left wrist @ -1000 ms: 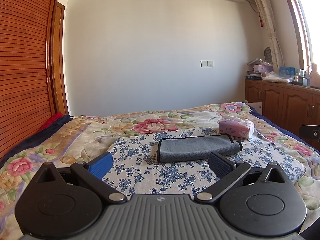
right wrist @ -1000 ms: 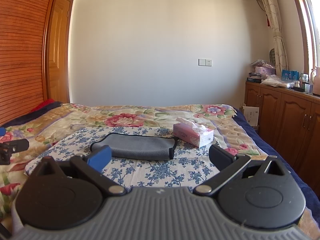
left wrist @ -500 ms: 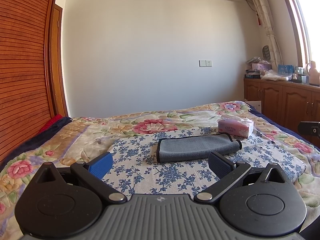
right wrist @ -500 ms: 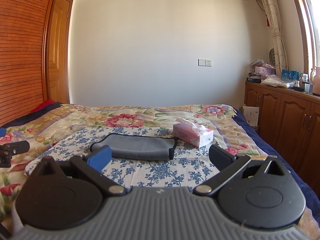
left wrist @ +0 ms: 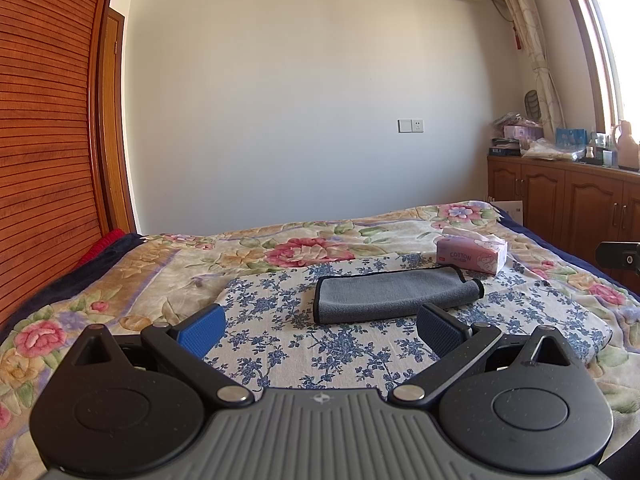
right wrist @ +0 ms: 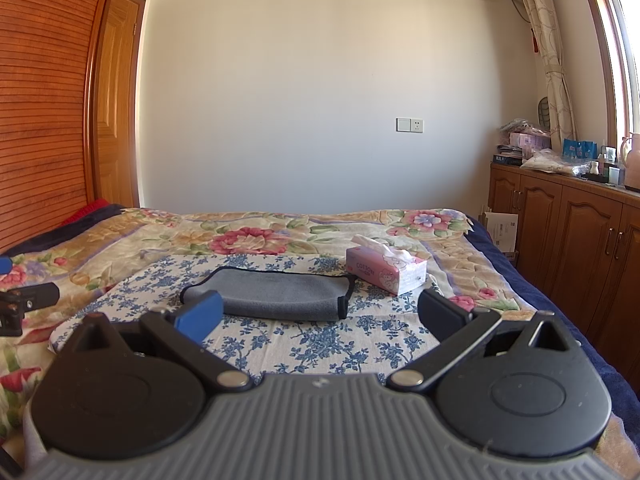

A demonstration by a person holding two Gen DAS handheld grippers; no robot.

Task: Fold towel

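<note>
Grey towel (left wrist: 394, 294) with black edging, folded into a long narrow band, lying flat on the blue-flowered white cloth (left wrist: 280, 344) spread over the bed (left wrist: 120, 280). Pink tissue box (left wrist: 472, 255) marked "COTTON" stands on the bed just beyond the towel's right end, close to it but apart. Left tool (left wrist: 320, 330), fingers spread wide and holding nothing, hovers over the cloth on the near side of the towel, not touching it. Right tool (right wrist: 318, 314), likewise spread and empty, sits short of the towel (right wrist: 276, 294); its blue left pad overlaps the towel's near left corner in this view, though contact cannot be judged. Wooden cabinets (right wrist: 580, 236) line the wall to the right of the bed.
</note>
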